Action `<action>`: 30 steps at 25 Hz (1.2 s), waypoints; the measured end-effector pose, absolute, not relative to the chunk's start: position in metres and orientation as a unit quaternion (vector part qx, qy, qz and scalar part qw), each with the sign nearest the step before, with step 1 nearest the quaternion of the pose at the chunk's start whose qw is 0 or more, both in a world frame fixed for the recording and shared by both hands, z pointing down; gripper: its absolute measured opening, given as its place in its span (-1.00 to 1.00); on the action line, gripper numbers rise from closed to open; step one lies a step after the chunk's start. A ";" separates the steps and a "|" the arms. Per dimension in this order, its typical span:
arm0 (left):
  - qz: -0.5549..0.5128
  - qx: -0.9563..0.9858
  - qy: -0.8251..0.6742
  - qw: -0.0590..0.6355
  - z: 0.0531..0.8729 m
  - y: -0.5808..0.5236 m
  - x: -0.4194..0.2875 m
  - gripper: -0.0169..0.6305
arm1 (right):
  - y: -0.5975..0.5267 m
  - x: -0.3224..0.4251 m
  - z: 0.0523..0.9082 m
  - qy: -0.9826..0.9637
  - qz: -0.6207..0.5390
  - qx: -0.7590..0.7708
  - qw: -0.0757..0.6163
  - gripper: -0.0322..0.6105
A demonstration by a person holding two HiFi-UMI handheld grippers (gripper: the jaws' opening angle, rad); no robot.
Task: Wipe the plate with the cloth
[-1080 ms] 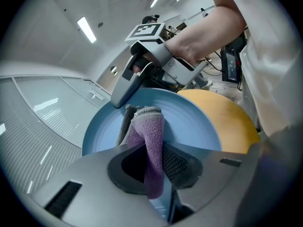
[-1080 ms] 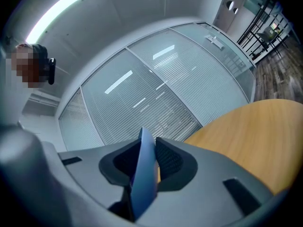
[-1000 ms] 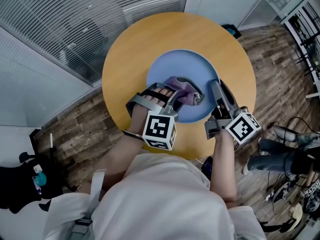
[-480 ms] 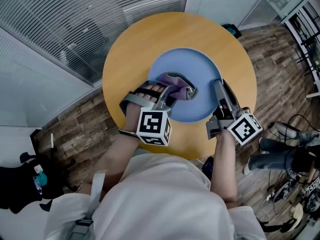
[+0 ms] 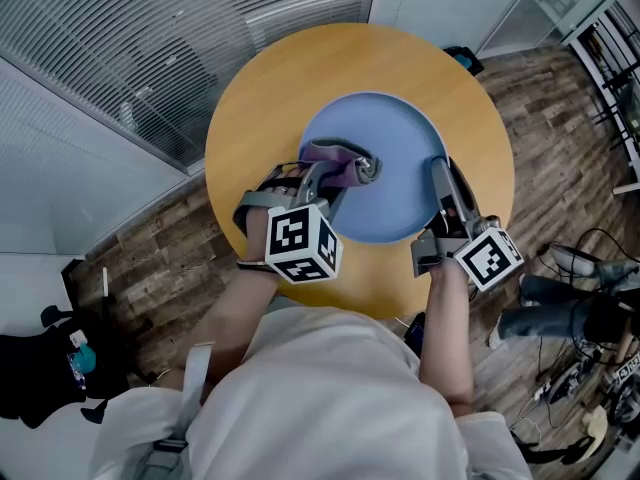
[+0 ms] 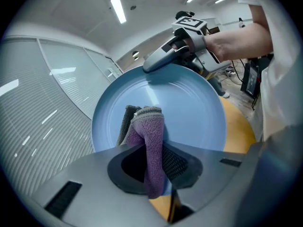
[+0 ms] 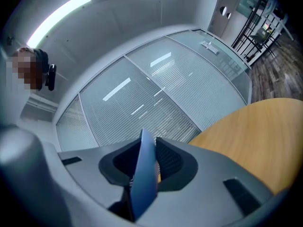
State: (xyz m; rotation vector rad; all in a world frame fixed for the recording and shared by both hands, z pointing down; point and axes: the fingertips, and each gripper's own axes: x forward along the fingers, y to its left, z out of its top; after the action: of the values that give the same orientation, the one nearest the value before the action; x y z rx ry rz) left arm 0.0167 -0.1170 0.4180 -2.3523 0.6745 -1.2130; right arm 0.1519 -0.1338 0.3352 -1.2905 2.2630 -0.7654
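purple knitted cloth (image 5: 338,161), clamped in left tongs (image 5: 366,168), wipes the round blue plate (image 5: 400,133); right tongs (image 5: 439,171) pinch its rim, apparently steadying it.

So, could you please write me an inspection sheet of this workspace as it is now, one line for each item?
Surface: round wooden table, bare around the plate.
Job's things: blue plate on the table; purple cloth over its left part.
Clutter: nothing seen on the table.
Grippers: left gripper shut on the cloth, holding it at the plate's face; right gripper shut on the plate's right rim.
Cables: several cables lie loose on the floor to the right of the table.
Surroundings: wooden floor; glass wall with blinds behind the table.
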 end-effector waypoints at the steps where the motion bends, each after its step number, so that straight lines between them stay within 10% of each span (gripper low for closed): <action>1: -0.432 -0.846 0.243 0.195 0.418 -0.117 0.017 -0.79 | -0.134 0.152 0.335 0.814 -0.275 -0.466 0.213 -0.61; 30: -0.405 -0.869 0.155 0.239 0.403 -0.071 0.084 -0.79 | -0.133 0.148 0.330 0.818 -0.275 -0.457 0.216 -0.60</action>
State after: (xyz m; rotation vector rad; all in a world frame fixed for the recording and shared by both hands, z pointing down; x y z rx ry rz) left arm 0.0839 -0.0706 0.4027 -2.3789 0.4247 -1.1100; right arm 0.1483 -0.1332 0.3300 -1.2681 2.2662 -0.7633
